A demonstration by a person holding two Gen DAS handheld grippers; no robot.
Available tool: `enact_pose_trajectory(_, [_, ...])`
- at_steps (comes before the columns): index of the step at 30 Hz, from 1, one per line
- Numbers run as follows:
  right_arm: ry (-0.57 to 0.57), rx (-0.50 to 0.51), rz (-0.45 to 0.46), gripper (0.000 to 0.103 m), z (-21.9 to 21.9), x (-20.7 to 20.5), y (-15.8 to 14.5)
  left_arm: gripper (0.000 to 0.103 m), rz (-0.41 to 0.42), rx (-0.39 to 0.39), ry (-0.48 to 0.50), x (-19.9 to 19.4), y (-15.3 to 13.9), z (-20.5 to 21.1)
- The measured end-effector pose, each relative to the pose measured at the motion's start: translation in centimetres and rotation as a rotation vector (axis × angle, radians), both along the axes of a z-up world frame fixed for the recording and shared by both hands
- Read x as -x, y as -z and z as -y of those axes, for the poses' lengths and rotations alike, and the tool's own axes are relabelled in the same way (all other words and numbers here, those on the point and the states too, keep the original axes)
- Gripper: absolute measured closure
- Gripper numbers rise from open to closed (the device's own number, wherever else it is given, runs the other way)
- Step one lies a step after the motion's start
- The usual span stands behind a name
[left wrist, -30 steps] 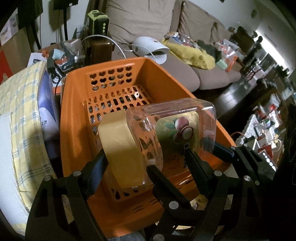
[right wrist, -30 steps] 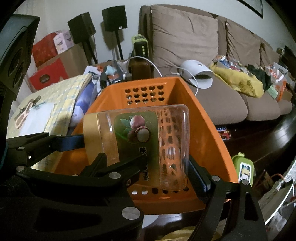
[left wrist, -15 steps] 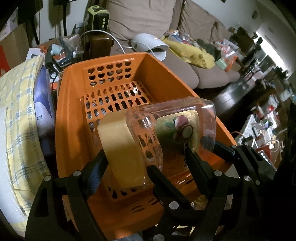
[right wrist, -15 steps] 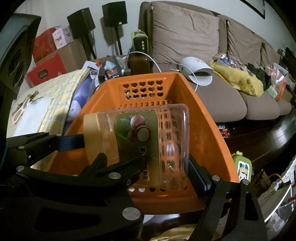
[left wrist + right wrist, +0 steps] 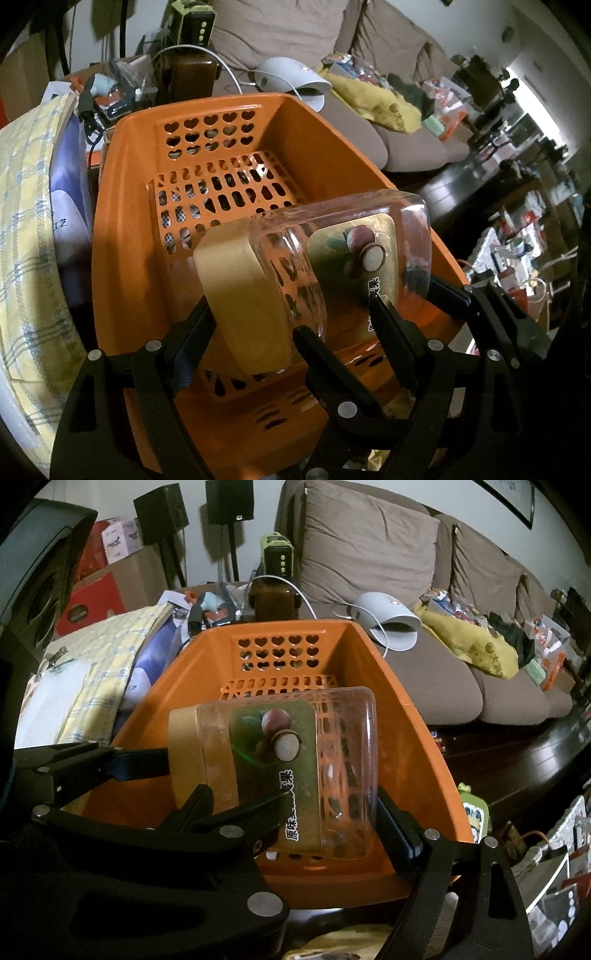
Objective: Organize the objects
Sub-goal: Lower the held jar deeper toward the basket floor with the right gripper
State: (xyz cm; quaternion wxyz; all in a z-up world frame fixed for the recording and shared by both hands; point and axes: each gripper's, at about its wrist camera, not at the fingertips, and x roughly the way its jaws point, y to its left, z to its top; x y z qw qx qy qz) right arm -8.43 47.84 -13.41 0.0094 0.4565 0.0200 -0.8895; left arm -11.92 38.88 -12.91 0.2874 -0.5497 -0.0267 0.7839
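A clear plastic jar [image 5: 351, 258] with a gold lid [image 5: 243, 302] and a gold fruit label lies on its side, held above the near end of an orange basket [image 5: 122, 229]. My left gripper [image 5: 286, 306] is shut on the jar, one finger [image 5: 188, 332] against the lid and the other over the label. In the right wrist view the jar [image 5: 295, 760] also sits in my right gripper [image 5: 291, 799], which is shut on it, with one finger [image 5: 397, 827] pressed against the jar's clear base. The two grippers' fingers interleave along the jar. The basket [image 5: 406, 746] holds nothing.
A yellow checked cloth [image 5: 29, 229] lies left of the basket. Behind it are a brown bottle [image 5: 273, 602], cables and small clutter. A brown sofa [image 5: 424, 672] carries a white device [image 5: 388, 616] and yellow bag. Speakers and boxes stand at the back left, and the dark floor on the right is cluttered.
The jar stays fixed in both grippers. Both views have tipped slightly, so more of the basket's perforated floor shows beyond the jar.
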Motion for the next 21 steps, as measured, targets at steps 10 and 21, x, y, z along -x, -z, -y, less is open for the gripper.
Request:
enact_pose_trajectory(10, [0.018,-0.007,-0.004,0.016,-0.32,0.02,-0.12,0.02,0.004,-0.003,0.014,-0.01,-0.18,-0.57])
enact_pose_trajectory(21, [0.041,-0.012,-0.003,0.015,-0.79,0.07,-0.28,0.022,-0.012,-0.035,0.035,-0.2,-0.29,-1.02])
